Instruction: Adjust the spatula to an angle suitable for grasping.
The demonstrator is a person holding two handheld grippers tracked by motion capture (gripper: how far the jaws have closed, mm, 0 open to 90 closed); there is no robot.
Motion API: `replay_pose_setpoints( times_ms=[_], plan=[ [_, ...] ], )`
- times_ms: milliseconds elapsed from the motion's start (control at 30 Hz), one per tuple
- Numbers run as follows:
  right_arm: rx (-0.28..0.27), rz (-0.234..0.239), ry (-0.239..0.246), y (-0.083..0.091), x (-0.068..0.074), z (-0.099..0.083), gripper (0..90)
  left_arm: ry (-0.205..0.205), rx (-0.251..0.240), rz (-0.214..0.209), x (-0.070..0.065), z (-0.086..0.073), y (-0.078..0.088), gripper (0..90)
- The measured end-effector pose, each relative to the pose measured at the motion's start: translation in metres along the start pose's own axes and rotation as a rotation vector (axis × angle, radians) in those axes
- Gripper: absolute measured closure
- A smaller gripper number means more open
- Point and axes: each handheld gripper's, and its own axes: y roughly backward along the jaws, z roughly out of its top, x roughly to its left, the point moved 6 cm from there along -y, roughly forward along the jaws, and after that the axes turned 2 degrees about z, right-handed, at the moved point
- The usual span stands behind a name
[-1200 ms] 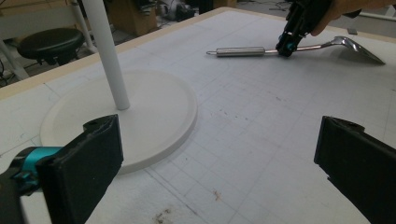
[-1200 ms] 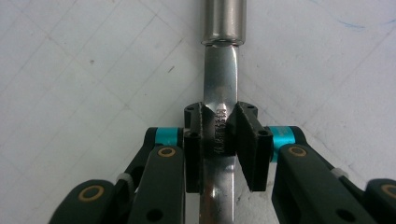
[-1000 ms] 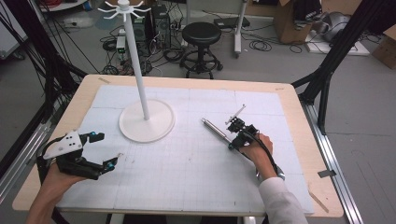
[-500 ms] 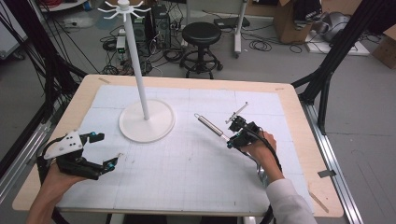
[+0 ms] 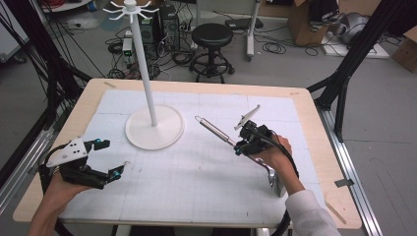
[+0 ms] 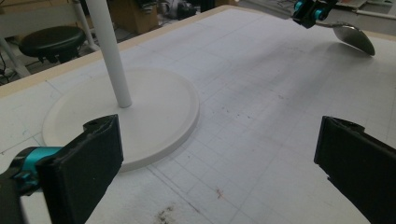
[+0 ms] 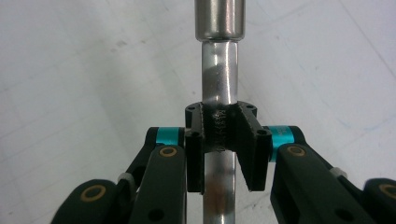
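A long metal spoon (image 5: 214, 130) is clamped by its shaft in my right gripper (image 5: 244, 143), right of the table's middle. Its handle points up-left toward the stand and its bowl (image 5: 273, 180) trails below the hand. In the right gripper view the jaws of that gripper (image 7: 219, 126) press on the shiny shaft (image 7: 219, 88). The left gripper view shows the spoon bowl (image 6: 356, 39) held off the mat. A white hook stand (image 5: 154, 129) rises at the left centre. My left gripper (image 5: 110, 158) rests open near the front left, with nothing between its pads (image 6: 93, 158).
A white gridded mat (image 5: 196, 182) covers the wooden table (image 5: 314, 123). The stand's pole (image 5: 142, 59) carries hooks at its top. Behind the table stand a black stool (image 5: 211, 37) and cables; black frame legs (image 5: 344, 83) are at the right.
My right gripper has lifted the spoon off the mat and carried it slightly left and forward. The left hand has kept still.
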Motion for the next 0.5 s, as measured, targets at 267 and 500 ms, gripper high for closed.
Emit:
replay_pose_setpoints(
  times_ms=[267,500],
  plan=[
    [-0.071,0.028,0.069,0.021,0.014,0.013,75.0,-0.002,0.002,0.003,0.0,0.0,0.0,1.7],
    [-0.129,0.062,0.115,0.033,0.023,0.02,75.0,-0.003,0.005,0.004,0.0,0.0,0.0,1.7]
  ],
)
